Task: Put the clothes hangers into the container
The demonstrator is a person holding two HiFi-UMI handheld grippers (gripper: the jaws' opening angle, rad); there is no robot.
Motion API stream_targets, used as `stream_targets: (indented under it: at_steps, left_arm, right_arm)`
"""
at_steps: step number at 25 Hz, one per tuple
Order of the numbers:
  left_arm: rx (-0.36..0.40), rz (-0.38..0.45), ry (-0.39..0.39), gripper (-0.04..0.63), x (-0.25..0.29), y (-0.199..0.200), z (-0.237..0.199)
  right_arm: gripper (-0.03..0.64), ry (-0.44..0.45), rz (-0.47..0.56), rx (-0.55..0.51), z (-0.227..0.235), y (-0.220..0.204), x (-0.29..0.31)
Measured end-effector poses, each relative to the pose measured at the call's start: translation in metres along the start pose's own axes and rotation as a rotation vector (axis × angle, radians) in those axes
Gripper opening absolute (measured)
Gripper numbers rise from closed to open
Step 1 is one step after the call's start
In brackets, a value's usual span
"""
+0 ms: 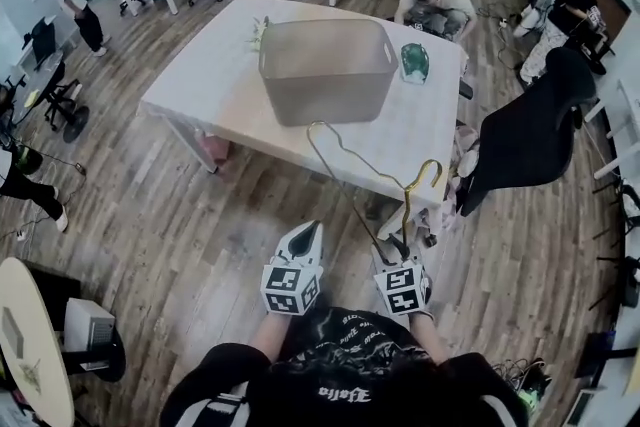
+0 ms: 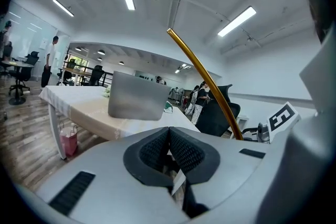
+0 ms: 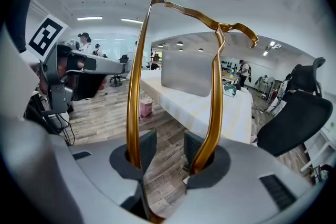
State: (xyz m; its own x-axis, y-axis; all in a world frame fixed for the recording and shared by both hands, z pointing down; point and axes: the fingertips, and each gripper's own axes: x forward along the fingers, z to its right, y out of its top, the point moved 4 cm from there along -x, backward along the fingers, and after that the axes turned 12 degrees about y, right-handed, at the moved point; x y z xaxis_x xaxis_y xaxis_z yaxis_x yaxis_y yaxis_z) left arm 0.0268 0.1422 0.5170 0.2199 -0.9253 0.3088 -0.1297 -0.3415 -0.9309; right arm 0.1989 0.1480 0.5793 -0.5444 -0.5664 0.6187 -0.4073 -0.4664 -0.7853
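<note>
A gold wire hanger stands up from my right gripper, reaching over the near edge of the table. In the right gripper view its two rods rise on the outer side of each pad, and its lower bend sits deep between the jaws, whose tips stay apart around it. My right gripper carries it. The grey container stands mid-table, beyond the hanger's hook. My left gripper hovers beside the right one with its pads together and nothing in them. One hanger rod crosses its view.
A green object lies right of the container. A black office chair stands at the table's right side. A person crouches behind the table. A pink bag sits under its left end. Wooden floor surrounds the table.
</note>
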Motion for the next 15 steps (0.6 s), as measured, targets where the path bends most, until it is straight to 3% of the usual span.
stream_targets:
  at_steps: [4,10,15]
  left_arm:
    - [0.011,-0.004,-0.039,0.02,0.05,0.026,-0.032]
    - [0.027,-0.002,-0.035,0.02,0.122,0.063,-0.097]
    - [0.01,0.015,-0.062,0.02,0.166,0.093,-0.146]
  right_arm:
    - [0.17,-0.014,-0.011,0.006,0.017,0.036,0.042]
    - [0.172,-0.037,-0.021,0.022,0.039,0.094,0.109]
    - [0.172,-0.05,-0.023,-0.035,0.046,0.146,0.16]
